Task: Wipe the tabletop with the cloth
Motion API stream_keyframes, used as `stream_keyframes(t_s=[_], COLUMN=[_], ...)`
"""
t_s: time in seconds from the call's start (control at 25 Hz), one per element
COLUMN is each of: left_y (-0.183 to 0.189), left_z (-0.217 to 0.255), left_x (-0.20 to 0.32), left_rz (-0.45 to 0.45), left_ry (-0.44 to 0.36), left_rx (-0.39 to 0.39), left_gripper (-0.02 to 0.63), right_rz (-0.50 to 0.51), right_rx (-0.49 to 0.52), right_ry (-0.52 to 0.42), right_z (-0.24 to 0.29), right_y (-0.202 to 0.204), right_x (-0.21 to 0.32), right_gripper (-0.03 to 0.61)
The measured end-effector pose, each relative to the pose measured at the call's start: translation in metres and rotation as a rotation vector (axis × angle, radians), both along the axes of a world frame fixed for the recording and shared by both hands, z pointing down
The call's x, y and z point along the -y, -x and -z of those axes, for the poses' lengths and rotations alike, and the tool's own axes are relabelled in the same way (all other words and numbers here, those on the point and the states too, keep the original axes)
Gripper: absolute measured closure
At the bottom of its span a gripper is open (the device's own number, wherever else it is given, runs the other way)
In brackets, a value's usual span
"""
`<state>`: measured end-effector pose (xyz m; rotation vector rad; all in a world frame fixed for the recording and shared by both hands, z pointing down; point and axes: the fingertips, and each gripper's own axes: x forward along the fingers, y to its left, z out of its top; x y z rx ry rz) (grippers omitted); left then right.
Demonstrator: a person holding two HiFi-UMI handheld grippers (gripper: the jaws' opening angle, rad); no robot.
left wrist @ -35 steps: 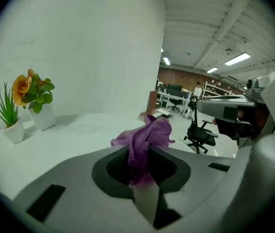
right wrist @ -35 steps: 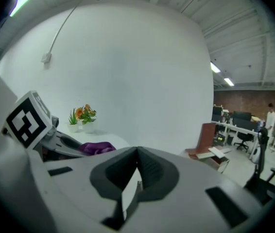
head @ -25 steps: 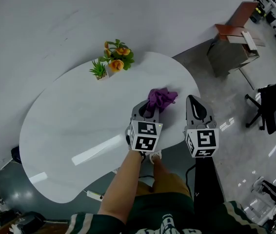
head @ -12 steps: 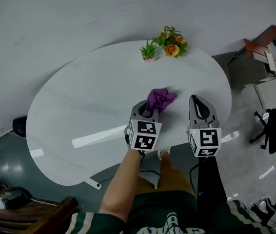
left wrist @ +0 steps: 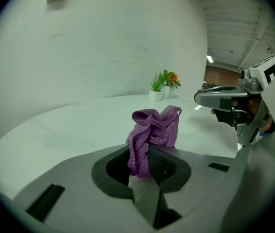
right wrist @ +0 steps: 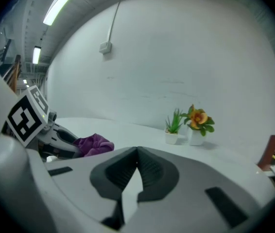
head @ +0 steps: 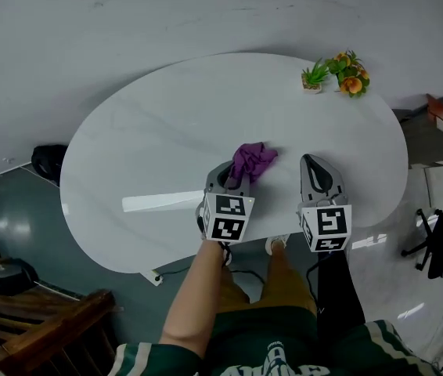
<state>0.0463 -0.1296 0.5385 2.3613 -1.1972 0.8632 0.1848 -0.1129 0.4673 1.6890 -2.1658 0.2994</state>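
Note:
A crumpled purple cloth (head: 251,163) is pinched in my left gripper (head: 235,177), which is shut on it just above the white oval tabletop (head: 151,131), near the front edge. In the left gripper view the cloth (left wrist: 154,129) bunches up out of the closed jaws of the left gripper (left wrist: 145,161). My right gripper (head: 312,165) hovers beside it to the right, shut with nothing in it. In the right gripper view the right gripper (right wrist: 137,154) has its jaws together, and the cloth (right wrist: 93,144) shows at the left.
Two small potted plants, one green (head: 314,75) and one with orange flowers (head: 348,72), stand at the table's far right. On the floor to the left lie a black bag (head: 48,161) and a wooden chair (head: 41,334). An office chair (head: 441,245) is at the right.
Both grippers have travelled leftward along the table with the cloth still held. The plants now lie farther right in the head view, and more of the table's left end shows.

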Motion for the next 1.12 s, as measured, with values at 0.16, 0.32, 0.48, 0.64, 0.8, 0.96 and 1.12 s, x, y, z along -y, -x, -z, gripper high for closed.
stream_keyframes(t_s=[0.16,0.32,0.48,0.64,0.8,0.96,1.12], left_y=[0.055,0.111,0.170,0.221,0.261,0.304,0.352], left_z=[-0.002,-0.003,-0.002,-0.002,-0.003,-0.004,-0.004], left_x=[-0.003,-0.003,-0.009,-0.014,-0.012,-0.015,-0.024], left_rz=[0.064,0.122,0.178,0.221,0.258,0.292,0.338], left_ry=[0.005,0.007,0.006,0.014,0.012,0.011,0.008], left_rx=[-0.001,0.007,0.010,0.009,-0.002,-0.007,0.002], left_gripper=[0.537,0.536,0.535,0.534,0.532,0.532,0.532], right_rz=[0.071,0.118,0.168,0.222,0.270,0.313,0.357], right_rx=[0.000,0.003,0.003,-0.002,-0.014,-0.021,-0.019], right_ry=[0.002,0.004,0.010,0.016,0.019,0.021,0.020], right_z=[-0.001,-0.003,-0.005,-0.004,-0.005,-0.006,-0.006], right_y=[0.055,0.105,0.158,0.211,0.254,0.297,0.345], right_x=[0.007,0.014,0.015,0.016,0.024,0.023,0.020], right_gripper=[0.575,0.575,0.575,0.575,0.575,0.575,0.575])
